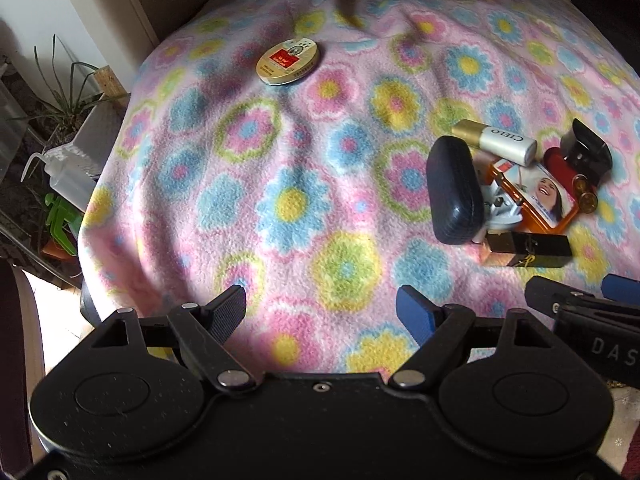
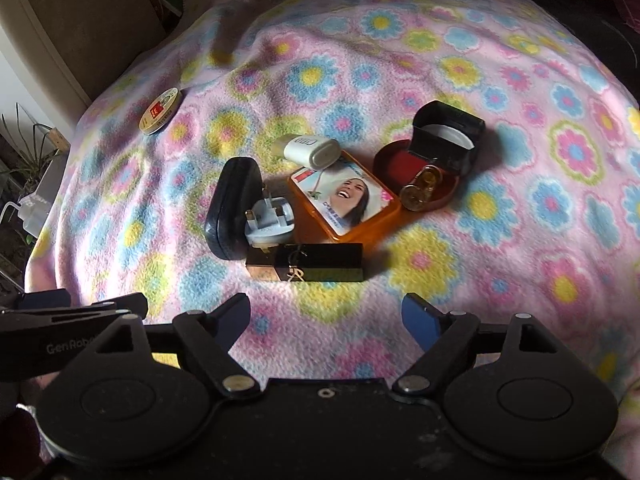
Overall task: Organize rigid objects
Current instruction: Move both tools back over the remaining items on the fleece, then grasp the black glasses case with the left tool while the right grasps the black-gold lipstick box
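Both tongs stood open and empty over the flowered blanket (image 1: 304, 208): the left gripper (image 1: 320, 312) at bottom centre of the left wrist view, the right gripper (image 2: 326, 320) at bottom centre of its own. At centre of the right wrist view lay a touching cluster: dark oval case (image 2: 230, 208), white plug (image 2: 268, 220), black-and-gold lipstick (image 2: 306, 266), orange box (image 2: 344, 200), white tube (image 2: 310, 150) and red dish (image 2: 416, 176). A round tin (image 1: 288, 62) lay well apart, upper left.

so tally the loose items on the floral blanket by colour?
Black or dark: 3 - oval dark case, black-gold rectangular lipstick box, open black ring box
White or cream: 3 - white CIELO tube, white plug, round cream tin
Orange: 1 - orange plastic box
Red: 1 - red round dish
Total: 8
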Motion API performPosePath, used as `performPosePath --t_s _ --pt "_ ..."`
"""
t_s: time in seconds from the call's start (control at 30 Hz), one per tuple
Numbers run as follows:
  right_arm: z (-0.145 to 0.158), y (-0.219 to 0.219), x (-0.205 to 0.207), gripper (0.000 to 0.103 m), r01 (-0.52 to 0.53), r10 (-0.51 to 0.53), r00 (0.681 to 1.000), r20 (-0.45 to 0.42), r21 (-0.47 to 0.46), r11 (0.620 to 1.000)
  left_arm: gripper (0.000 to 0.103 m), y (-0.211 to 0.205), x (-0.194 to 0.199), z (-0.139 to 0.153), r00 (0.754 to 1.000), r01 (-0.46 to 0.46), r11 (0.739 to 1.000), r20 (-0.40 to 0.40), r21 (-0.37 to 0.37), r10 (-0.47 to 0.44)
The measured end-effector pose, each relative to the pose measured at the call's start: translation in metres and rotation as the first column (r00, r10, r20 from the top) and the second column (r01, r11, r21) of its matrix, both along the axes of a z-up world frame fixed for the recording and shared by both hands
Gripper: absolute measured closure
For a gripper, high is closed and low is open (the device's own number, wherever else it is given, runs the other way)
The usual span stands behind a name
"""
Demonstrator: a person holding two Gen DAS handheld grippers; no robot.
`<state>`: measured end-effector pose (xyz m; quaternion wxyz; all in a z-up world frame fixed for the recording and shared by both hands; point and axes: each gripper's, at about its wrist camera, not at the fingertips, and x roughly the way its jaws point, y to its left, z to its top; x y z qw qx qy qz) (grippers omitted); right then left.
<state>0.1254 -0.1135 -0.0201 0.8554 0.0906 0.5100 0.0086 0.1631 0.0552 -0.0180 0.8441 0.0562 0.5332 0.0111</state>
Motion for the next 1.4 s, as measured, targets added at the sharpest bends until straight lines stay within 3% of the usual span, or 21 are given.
performPosePath --t_s 0.2,0.33,0.4,0.67,0.8,0.9,1.1,1.3,1.4 --pt "-0.016 0.021 0.028 0.016 -0.009 0.009 1.0 -0.02 -0.019 1.0 0.025 0.011 0.011 -0.005 0.999 -0.033 0.999 -0.024 -0.029 0.032" --pt "-0.027 0.02 0.042 0.022 0.004 -0.007 0.999 -0.052 -0.044 0.999 0.025 0.008 0.019 -0.007 0.999 -0.03 0.999 -0.033 -0.044 0.029" --pt "-0.027 0.012 0.041 0.023 0.012 -0.013 0.999 -0.044 -0.02 1.0 0.025 0.001 0.023 -0.007 0.999 -0.006 0.999 -0.035 -0.051 0.004" --pt "-0.022 -0.041 0.022 0.022 0.084 -0.085 0.996 -0.018 -0.065 0.994 0.021 -0.042 0.039 -0.01 0.99 0.135 0.987 -0.022 -0.088 -0.137" --pt "-0.022 -0.067 0.013 0.022 0.128 -0.129 0.992 -0.011 -0.07 0.989 0.018 -0.061 0.047 -0.016 0.981 0.191 0.98 -0.011 -0.055 -0.192" --pt "-0.022 -0.081 0.006 0.022 0.145 -0.146 0.989 -0.002 -0.062 0.987 0.017 -0.056 0.06 -0.024 0.988 0.148 0.988 -0.027 -0.033 -0.149" --pt "-0.028 -0.087 -0.001 0.022 0.144 -0.142 0.989 0.035 -0.069 0.987 0.016 -0.019 0.082 -0.025 0.997 -0.045 0.994 -0.064 -0.096 0.039" --pt "-0.036 -0.084 -0.001 0.029 0.126 -0.124 0.992 0.03 -0.112 0.986 0.015 -0.025 0.086 -0.022 0.998 -0.044 0.998 -0.042 -0.039 0.042" --pt "-0.036 -0.084 -0.001 0.028 0.124 -0.121 0.992 0.032 -0.111 0.986 0.014 -0.028 0.089 -0.025 0.993 -0.102 0.991 -0.064 -0.086 0.097"
